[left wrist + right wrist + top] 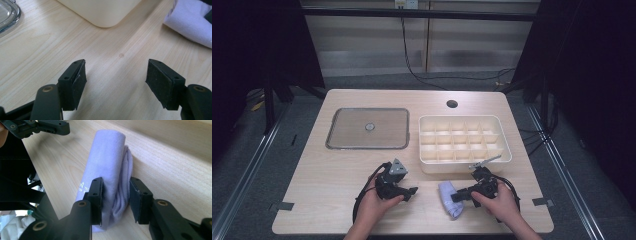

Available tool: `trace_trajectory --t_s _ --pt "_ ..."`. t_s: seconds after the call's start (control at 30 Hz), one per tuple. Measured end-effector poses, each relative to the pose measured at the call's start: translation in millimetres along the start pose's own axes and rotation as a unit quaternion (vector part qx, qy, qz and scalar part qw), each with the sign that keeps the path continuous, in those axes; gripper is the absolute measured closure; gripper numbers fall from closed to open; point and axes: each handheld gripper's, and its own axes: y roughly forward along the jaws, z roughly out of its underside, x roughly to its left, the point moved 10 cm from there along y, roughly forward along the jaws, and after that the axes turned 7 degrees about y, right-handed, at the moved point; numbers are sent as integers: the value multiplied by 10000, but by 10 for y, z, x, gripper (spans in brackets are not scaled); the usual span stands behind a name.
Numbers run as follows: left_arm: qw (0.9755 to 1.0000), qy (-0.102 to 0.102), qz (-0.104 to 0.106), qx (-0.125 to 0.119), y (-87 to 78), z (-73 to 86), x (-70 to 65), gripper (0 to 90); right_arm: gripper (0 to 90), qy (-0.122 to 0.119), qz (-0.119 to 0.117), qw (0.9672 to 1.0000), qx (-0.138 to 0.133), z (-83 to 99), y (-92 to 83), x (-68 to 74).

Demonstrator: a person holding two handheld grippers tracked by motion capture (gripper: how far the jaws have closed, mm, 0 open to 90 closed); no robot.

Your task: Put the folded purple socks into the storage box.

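My right fingers (115,202): narrowed around the near end of the folded cloth (107,177), one pad against its flat face, the other at the soft layered edge; I judge the pinch close but not yet firm.
My left fingers (116,82): standing wide over bare wood, nothing between them.
Cloth: a pale lilac roll lying flat on the tabletop (337,185), near the front edge, just in front of the divided box (502,150) and apart from it; small print runs along one face.
Step in hand: as I read it, taking a sure hold of the cloth so it lifts as one bundle.
How to do it well: I would close until all the layers are caught, since the rounded fold on one side could slip out and let the roll fall open.
Depth of grip: my pads sit at the very end; pushing a little farther along before squeezing would keep the free length from drooping.
Lift: straight up, slowly, keeping the roll level so the far end does not drag on the wood.
Left hand (377,202): free beside the cloth; it could steady the far end if the bundle sags.
Box: open cells, empty as far as I can see, a likely place for the cloth.
Lid (368,128): clear, lying flat to the left of the box, well out of my way.
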Motion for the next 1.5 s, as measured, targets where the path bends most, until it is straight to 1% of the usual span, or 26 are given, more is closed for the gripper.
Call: trace_trajectory --t_s 0.1,0.27,0.3,0.4,0.47,0.53,0.57,0.6,0.63,0.67,0.7,0.77,0.8,0.83,0.93,0.97,1.0,1.03,1.07,1.1,1.2,1.23,1.27,1.3,1.43,1.5 --pt "10000 16 -32 20 -13 11 9 321 689 68 10 10000 31 8 4 5" --pt "9999 10 -99 20 -26 42 27 312 723 87 42 9999 78 -2 -4 24" --pt "9999 16 -123 -17 -22 48 35 309 728 106 72 9998 125 0 -10 25" --pt "9999 29 -145 14 -29 80 51 303 734 74 77 9998 169 -15 -19 39" --pt "9998 9 -178 -4 -22 89 59 296 736 91 27 9998 171 -34 -26 52" --pt "9998 42 -202 8 -12 105 79 288 736 76 14 9998 202 -49 -37 60" --pt "9998 42 -185 47 -12 116 80 285 737 97 -12 9997 218 -57 -47 68" --pt "9998 48 -201 32 -1 121 86 282 737 95 -6 9997 220 -62 -54 67" --pt "9997 64 -212 89 -1 135 93 278 737 82 18 9996 262 -63 -69 67" --pt "9997 62 -217 18 16 131 96 274 737 54 26 9996 259 -72 -84 66" --pt "9996 118 -251 60 12 139 109 267 737 63 37 9996 271 -75 -100 66" --pt "9996 115 -260 54 15 138 111 262 737 45 37 9996 264 -84 -126 67" --pt "9995 148 -280 35 20 139 113 259 737 40 72 9995 306 -85 -154 62" --pt "9995 142 -268 -1 27 139 108 253 737 58 28 9995 298 -95 -180 74" --pt "9995 140 -282 -100 38 138 115 226 737 42 67 9994 343 -117 -271 82" --pt "9994 157 -288 -100 37 141 119 223 737 26 57 9995 295 -131 -285 86" --pt "9994 160 -291 -109 39 141 120 220 737 18 91 9994 326 -139 -328 91" --pt "9994 140 -286 -157 47 137 118 215 737 41 82 9996 280 -154 -349 102" --pt "9994 156 -283 -147 48 143 121 205 737 17 106 9995 285 -163 -379 101" --pt "9992 161 -314 -208 55 139 129 192 737 31 82 9996 261 -176 -403 114" --pt "9991 165 -323 -227 58 142 130 176 737 -17 138 9995 286 -197 -478 121" --pt "9990 166 -331 -238 61 143 130 170 737 -44 108 9996 246 -213 -495 131" --pt "9989 171 -318 -298 72 137 126 160 737 -37 117 9996 251 -220 -521 138" --pt "9990 161 -319 -277 72 140 124 154 737 -56 161 9996 224 -234 -544 138" --pt "9989 152 -329 -280 72 139 127 152 737 -34 125 9997 189 -266 -631 161" --pt "9990 153 -324 -279 72 139 127 152 737 -61 175 9997 179 -281 -672 159"
